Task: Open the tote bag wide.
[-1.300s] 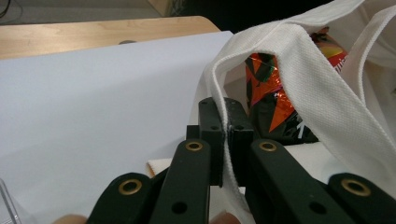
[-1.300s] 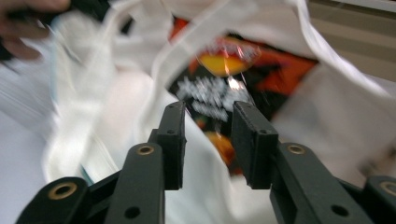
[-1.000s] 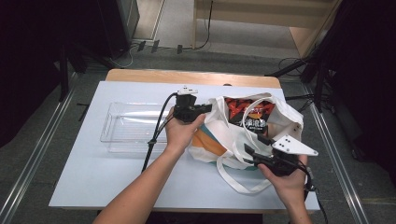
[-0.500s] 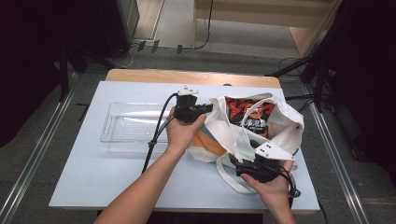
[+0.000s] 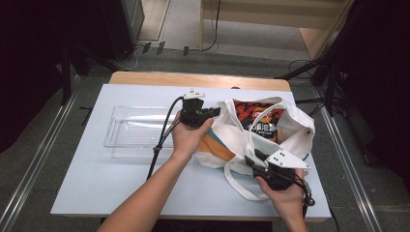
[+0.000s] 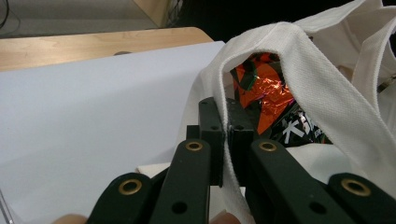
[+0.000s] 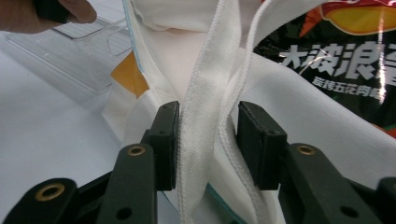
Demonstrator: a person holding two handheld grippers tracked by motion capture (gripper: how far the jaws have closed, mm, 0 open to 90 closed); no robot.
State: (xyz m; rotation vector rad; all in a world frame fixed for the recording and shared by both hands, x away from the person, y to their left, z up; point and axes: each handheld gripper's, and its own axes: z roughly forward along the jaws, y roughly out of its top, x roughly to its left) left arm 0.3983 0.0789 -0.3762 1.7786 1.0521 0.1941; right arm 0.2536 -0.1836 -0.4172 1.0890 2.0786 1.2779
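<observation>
The white tote bag (image 5: pixel 261 140) lies on the tabletop (image 5: pixel 96 179) beside a clear tray (image 5: pixel 138 133); its rim is pinched in the shut left hand-held gripper (image 5: pixel 205 115), seemingly to hold the mouth open. The right hand-held gripper (image 5: pixel 256 159) has just been closing around the strap (image 7: pixel 205 102), apparently not yet pressed tight. The snack packet (image 5: pixel 258 121) inside is half hidden by cloth

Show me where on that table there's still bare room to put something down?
The white table is bare along its near-left part, in front of the clear tray, and in a strip behind the tray. The tray itself looks empty. The right half is crowded: the white tote bag with its snack packet, and both grippers at its rim and strap.
</observation>
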